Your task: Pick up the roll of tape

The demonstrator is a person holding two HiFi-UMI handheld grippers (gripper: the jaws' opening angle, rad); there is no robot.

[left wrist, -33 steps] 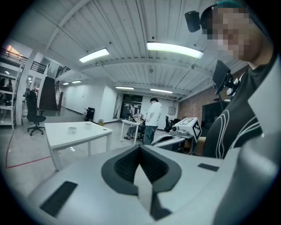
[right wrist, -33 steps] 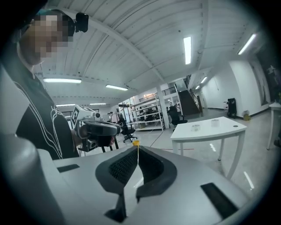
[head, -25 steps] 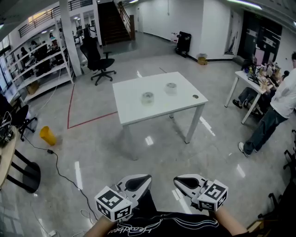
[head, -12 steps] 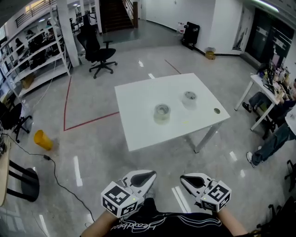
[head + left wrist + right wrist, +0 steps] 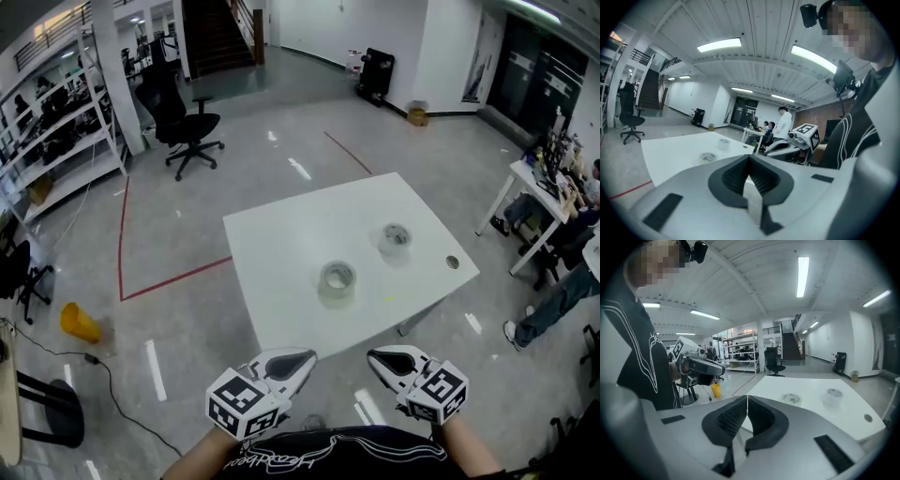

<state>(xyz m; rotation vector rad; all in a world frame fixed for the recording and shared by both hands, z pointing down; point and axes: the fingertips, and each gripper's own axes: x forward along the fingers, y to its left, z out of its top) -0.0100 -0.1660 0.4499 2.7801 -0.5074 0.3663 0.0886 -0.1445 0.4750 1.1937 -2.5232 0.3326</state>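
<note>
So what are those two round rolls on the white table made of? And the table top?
The nearer roll and the farther roll look like clear, glossy plastic tape: they are pale and see-through at the sides. Their cores are too small to tell. The table top looks like smooth white board, perhaps laminate, with a matt finish.

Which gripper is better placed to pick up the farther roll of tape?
Probably right. The farther roll of tape lies on the side of the right gripper; the left gripper would reach past the nearer roll. Both are shut, short of the table.
</note>
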